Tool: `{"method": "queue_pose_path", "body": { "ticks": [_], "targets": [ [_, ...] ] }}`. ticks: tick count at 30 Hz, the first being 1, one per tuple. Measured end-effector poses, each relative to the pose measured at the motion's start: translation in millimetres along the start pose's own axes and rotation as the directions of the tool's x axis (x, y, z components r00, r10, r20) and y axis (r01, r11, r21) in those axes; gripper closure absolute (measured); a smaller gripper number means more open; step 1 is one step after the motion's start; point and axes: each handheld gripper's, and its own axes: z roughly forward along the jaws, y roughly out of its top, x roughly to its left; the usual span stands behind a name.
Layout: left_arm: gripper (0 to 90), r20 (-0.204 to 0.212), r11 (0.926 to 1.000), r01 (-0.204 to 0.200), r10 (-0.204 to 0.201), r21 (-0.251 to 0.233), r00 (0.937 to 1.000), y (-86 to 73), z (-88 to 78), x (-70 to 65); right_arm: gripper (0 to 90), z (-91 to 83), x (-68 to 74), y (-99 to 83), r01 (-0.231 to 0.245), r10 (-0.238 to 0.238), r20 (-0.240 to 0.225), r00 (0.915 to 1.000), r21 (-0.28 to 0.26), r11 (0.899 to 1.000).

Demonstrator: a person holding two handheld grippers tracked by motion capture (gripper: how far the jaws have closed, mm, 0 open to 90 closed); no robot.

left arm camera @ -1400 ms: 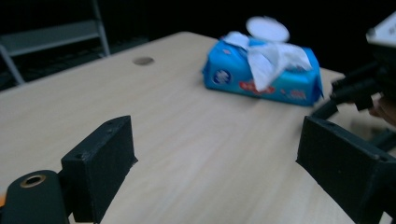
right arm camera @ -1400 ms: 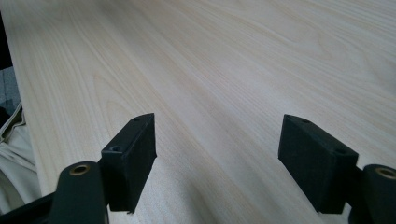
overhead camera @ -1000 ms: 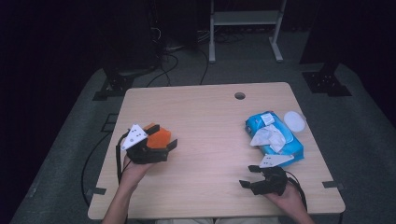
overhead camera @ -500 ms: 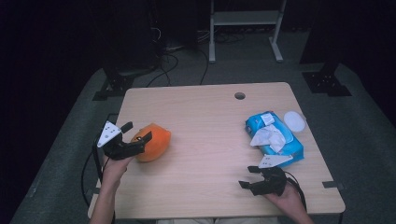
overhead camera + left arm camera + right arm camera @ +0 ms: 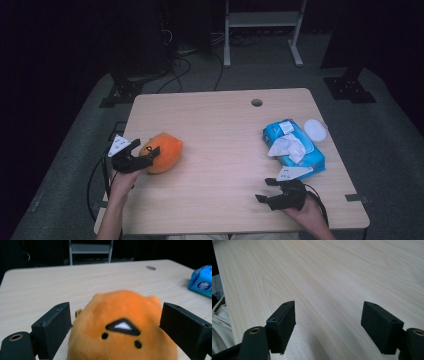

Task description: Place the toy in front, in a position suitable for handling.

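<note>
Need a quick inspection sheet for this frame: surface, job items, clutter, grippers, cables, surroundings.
Surface: light wood table, round hole near far edge.
Job's things: orange plush toy on the table, between the left jaws.
Clutter: blue wipes pack, white tissue pulled out; white lid beside it.
Grippers: left gripper open around the toy; right gripper open, empty.
Cables: one trails from each gripper; more on the floor behind.
Surroundings: dark room, grey carpet, white frame legs.

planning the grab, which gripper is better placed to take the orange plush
Left. The left gripper has its open jaws on either side of the plush, seen close in the left gripper view. The right gripper sits far across the table, open over bare wood.
</note>
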Motion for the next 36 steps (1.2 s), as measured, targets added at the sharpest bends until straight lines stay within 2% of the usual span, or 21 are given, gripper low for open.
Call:
{"method": "queue_pose_path", "body": {
  "ticks": [3, 8, 15, 21, 22, 25, 26, 28, 30, 31, 32, 33, 34, 36],
  "targets": [
    [9.9, 0.028, 0.9995, 0.013, -0.014, 0.029, 0.9995, -5.7, 6.4, -1.9, 26.7, -0.8, 0.5, 0.2, -0.003, 0.003, -0.001, 1.0000, -0.001, 1.000],
    [9.7, 0.030, 0.9988, 0.002, -0.003, 0.049, 0.9996, -8.9, 9.7, -5.5, 26.7, -0.9, 1.8, 0.9, 0.006, -0.006, 0.000, 1.0000, -0.004, 1.000],
    [9.7, 0.044, 0.9930, -0.056, 0.052, 0.104, 0.9977, -10.8, 13.6, -10.0, 26.7, 0.1, 1.8, 0.7, 0.003, -0.003, -0.003, 1.0000, 0.001, 1.000],
    [9.2, 0.028, 0.9897, -0.074, 0.071, 0.123, 0.9971, -10.0, 14.7, -12.9, 26.7, 0.7, 2.7, 0.9, 0.006, -0.006, -0.002, 1.0000, 0.004, 1.000],
    [9.2, 0.019, 0.9873, -0.092, 0.090, 0.130, 0.9958, -9.9, 15.3, -15.2, 26.7, 0.6, 2.7, 0.8, 0.005, -0.005, -0.002, 1.0000, 0.005, 1.000],
    [8.8, 0.012, 0.9848, -0.107, 0.106, 0.137, 0.9943, -9.6, 15.9, -17.6, 26.7, 0.7, 2.6, 0.8, 0.004, -0.004, -0.003, 1.0000, 0.004, 1.000],
    [8.8, 0.010, 0.9812, -0.128, 0.128, 0.144, 0.9917, -9.3, 16.5, -19.8, 26.7, 1.1, 3.0, 1.1, 0.006, -0.006, -0.003, 1.0000, 0.006, 1.000],
    [9.2, 0.013, 0.9775, -0.140, 0.140, 0.158, 0.9901, -8.4, 16.2, -21.1, 26.7, 1.3, 3.0, 1.3, 0.009, -0.009, -0.004, 1.0000, 0.005, 1.000],
    [13.5, 0.014, 0.9765, -0.146, 0.146, 0.158, 0.9892, -8.2, 16.1, -21.5, 26.7, 1.1, 2.9, 1.2, 0.007, -0.007, -0.004, 1.0000, 0.006, 1.000],
    [17.5, 0.011, 0.9740, -0.164, 0.164, 0.156, 0.9864, -8.1, 15.4, -22.1, 26.7, 0.9, 2.7, 1.0, 0.005, -0.005, -0.003, 1.0000, 0.005, 1.000],
    [17.5, 0.009, 0.9729, -0.173, 0.174, 0.153, 0.9847, -8.3, 14.6, -22.5, 26.7, 0.9, 2.7, 1.0, 0.005, -0.005, -0.003, 1.0000, 0.005, 1.000],
    [23.9, -0.003, 0.9716, -0.191, 0.194, 0.139, 0.9811, -8.5, 13.4, -24.2, 26.7, 0.4, 2.0, 0.7, 0.005, -0.005, -0.002, 1.0000, 0.002, 1.000],
    [25.8, -0.008, 0.9711, -0.199, 0.202, 0.131, 0.9793, -8.3, 13.1, -26.1, 26.7, 0.2, 2.0, 0.9, 0.004, -0.004, -0.002, 1.0000, 0.002, 1.000],
    [32.5, -0.013, 0.9711, -0.204, 0.208, 0.123, 0.9781, -7.0, 11.8, -28.9, 26.7, 0.0, 2.5, 1.5, 0.005, -0.005, -0.002, 1.0000, -0.001, 1.000]
  ]
}}
